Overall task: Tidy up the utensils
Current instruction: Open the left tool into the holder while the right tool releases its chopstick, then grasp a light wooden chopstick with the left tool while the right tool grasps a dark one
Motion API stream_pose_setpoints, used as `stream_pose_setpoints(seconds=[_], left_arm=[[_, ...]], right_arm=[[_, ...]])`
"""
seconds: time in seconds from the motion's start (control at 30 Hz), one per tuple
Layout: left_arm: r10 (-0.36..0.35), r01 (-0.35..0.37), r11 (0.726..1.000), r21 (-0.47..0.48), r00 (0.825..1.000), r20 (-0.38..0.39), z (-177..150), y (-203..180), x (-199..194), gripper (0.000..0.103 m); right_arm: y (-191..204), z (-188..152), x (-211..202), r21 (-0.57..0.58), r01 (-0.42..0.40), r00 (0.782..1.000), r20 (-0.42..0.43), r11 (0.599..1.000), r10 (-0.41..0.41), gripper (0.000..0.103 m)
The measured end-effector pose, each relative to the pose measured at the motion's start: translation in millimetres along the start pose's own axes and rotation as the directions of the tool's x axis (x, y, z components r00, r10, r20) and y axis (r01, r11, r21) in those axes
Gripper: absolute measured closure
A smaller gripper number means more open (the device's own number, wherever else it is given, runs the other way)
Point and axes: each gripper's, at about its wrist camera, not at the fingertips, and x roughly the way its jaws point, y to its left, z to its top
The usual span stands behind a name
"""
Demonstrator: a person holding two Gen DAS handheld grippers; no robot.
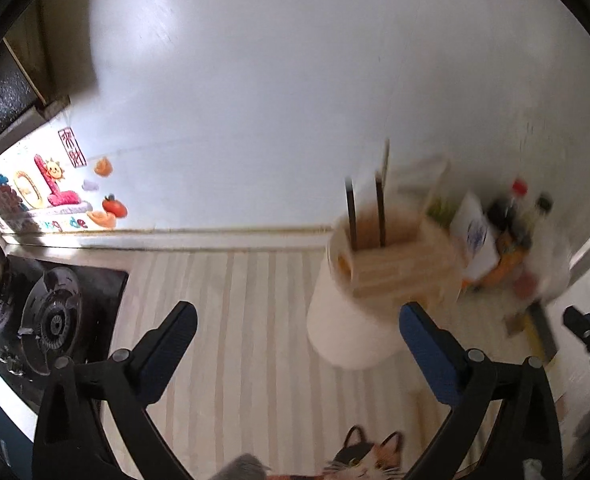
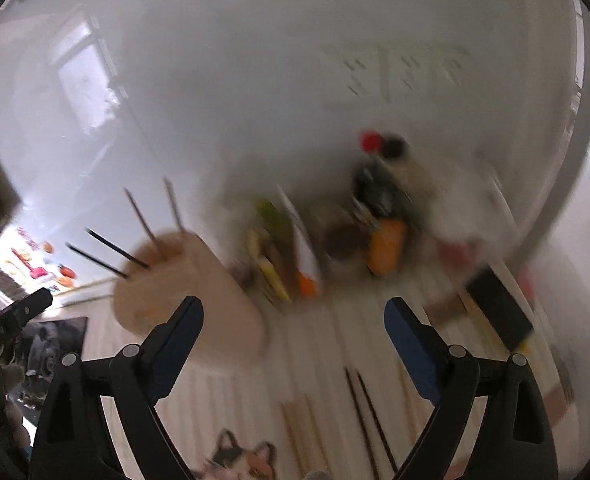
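A white utensil holder with a wooden slotted top stands on the striped counter mat, just beyond my left gripper's right finger. Two dark chopsticks stick up out of it. My left gripper is open with nothing between its fingers. In the blurred right wrist view the holder sits upper left of my right gripper, which is open and holds nothing. A dark chopstick pair and a pale wooden pair lie loose on the mat below that gripper.
A gas stove fills the left end of the counter. Bottles and packets crowd the back right corner against the wall. A black block lies at the right. A cat picture marks the mat's near edge.
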Motion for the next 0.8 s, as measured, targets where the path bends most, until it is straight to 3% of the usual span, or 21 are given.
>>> stream_pose_setpoints(seconds=[0.2,0.3,0.37,0.4,0.57,0.7,0.77,0.8], left_arm=[[0.046,-0.045,0.999,0.005,0.991,-0.123,-57.0,-30.4,36.6,0.000],[0.044,-0.049,0.999,-0.015,0.974,-0.221,-83.9,-49.8,60.2,0.000],[-0.011,-0.001,0.999,-0.042,0.955,-0.298,-102.2,-64.0,78.4,0.001],[-0.043,0.025,0.998,-0.056,0.937,-0.347,-112.5,-73.1,90.1,0.002],[-0.141,0.105,0.990,-0.098,0.847,-0.513,-153.3,-110.6,131.7,0.028],[-0.142,0.120,0.990,-0.076,0.822,-0.552,-169.5,-132.4,143.5,0.041],[-0.124,0.114,0.992,-0.052,0.819,-0.561,-172.5,-140.8,146.8,0.055],[-0.114,0.111,0.993,-0.040,0.818,-0.564,-174.1,-145.1,149.1,0.058]], right_arm=[[-51.5,-51.0,34.5,0.045,0.042,0.987,-0.158,0.998,-0.035,0.010],[-71.1,-67.9,54.4,0.046,0.034,0.974,-0.226,0.998,-0.023,0.012],[-81.2,-81.2,70.5,0.049,0.010,0.962,-0.273,0.999,0.004,0.042],[-84.8,-87.1,77.6,0.043,-0.002,0.955,-0.295,0.999,0.015,0.060],[-103.2,-115.8,111.4,0.038,-0.058,0.917,-0.393,0.998,0.068,0.063],[-117.2,-123.7,123.0,0.038,-0.087,0.901,-0.423,0.995,0.095,0.063],[-124.6,-124.4,128.1,0.042,-0.097,0.898,-0.426,0.994,0.105,0.063],[-129.1,-125.0,130.0,0.048,-0.101,0.898,-0.425,0.994,0.112,0.063]])
